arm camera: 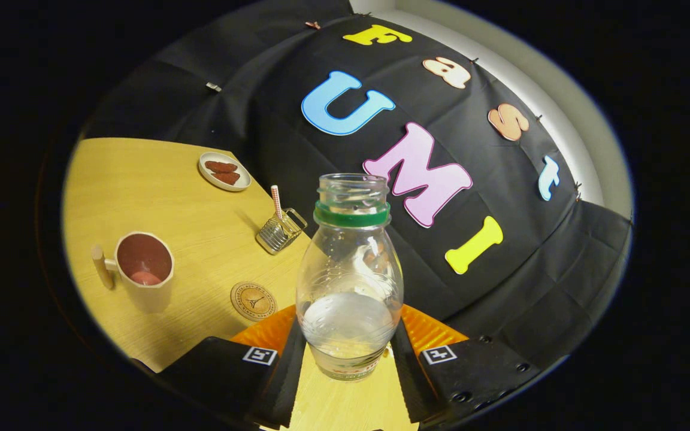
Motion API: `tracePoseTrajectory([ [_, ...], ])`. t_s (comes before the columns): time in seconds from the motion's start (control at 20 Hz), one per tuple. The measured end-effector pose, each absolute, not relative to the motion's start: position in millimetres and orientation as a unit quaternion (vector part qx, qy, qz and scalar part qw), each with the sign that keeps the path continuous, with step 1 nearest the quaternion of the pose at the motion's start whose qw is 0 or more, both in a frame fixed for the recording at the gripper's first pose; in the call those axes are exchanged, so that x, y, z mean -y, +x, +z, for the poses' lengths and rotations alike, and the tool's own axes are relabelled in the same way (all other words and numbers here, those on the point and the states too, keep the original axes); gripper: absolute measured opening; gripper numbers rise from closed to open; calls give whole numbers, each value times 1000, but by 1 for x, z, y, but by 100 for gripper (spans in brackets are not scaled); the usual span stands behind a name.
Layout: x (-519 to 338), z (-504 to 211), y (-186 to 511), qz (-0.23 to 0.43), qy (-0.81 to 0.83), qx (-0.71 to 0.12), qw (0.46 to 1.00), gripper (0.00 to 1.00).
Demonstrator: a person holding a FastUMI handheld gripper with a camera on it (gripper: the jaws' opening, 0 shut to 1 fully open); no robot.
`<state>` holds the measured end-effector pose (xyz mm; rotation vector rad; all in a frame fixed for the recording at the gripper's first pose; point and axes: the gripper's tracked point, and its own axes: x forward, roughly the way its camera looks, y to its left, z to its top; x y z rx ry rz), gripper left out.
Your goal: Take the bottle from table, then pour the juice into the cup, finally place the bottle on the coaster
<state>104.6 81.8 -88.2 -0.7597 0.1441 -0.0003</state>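
gripper (348,350) fingers pinch the clear glass bottle with green neck ring (350,275) low on its body, bottle upright. looks like the carry-to-pour step. next: move over the cream mug with wooden handle (143,270) and tilt; round cork coaster (253,301) sits beside it.

The gripper (348,350) has two broad, flat-topped jaws, closed against the sides of the bottle (349,281). Each carries a small square black-and-white marker tag (260,355) on top. Ribbed orange panels sit behind them, and small round screws (460,396) dot the right one.
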Motion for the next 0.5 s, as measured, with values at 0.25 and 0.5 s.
tracePoseTrajectory([
  [0.25, -88, -98, 100, -1, -425, -77, 902, 72],
  [0.5, -92, -110, 107, 5, -468, -82, 880, 72],
])
